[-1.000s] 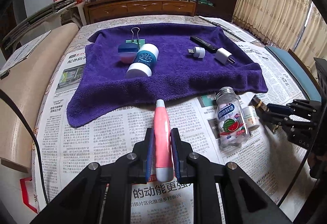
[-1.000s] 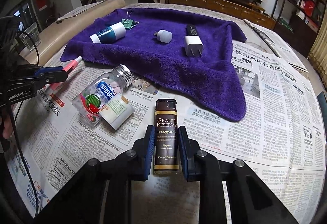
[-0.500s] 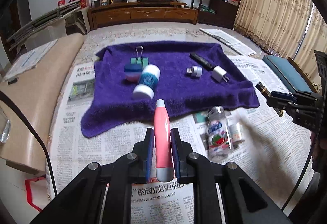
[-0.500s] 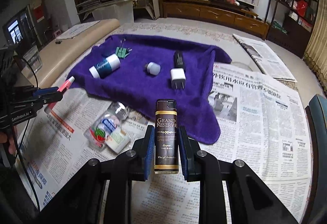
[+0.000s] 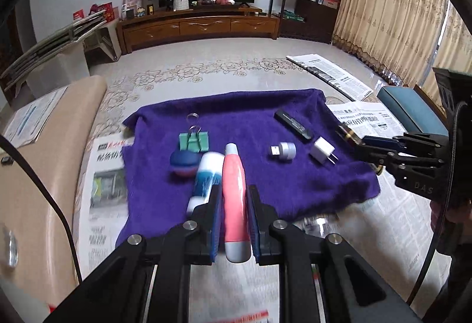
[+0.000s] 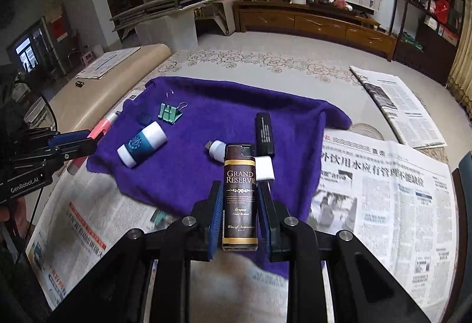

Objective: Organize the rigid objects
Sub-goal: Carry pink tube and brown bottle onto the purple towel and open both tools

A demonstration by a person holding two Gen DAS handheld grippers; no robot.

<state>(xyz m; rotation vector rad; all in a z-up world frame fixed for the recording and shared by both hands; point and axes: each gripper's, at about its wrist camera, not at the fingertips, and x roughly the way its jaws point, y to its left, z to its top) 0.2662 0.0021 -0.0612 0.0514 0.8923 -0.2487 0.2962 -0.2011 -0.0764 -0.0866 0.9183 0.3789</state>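
Both tongs are now lifted clear of the newspaper and carried over the purple towel [image 5: 295, 184]. My left tongs [image 5: 233, 222] stay clamped on the pink tube [image 5: 234, 193]; my right tongs [image 6: 239, 216] stay clamped on the brown lighter [image 6: 239, 193]. Free towel lies at 12 o'clock of each load, so placement comes next.

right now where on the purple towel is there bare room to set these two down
Bare: the purple towel's far strip behind the green binder clip and black stick, and the near stretch between the blue-white bottle and white USB plug. Crowded: around the white charger.
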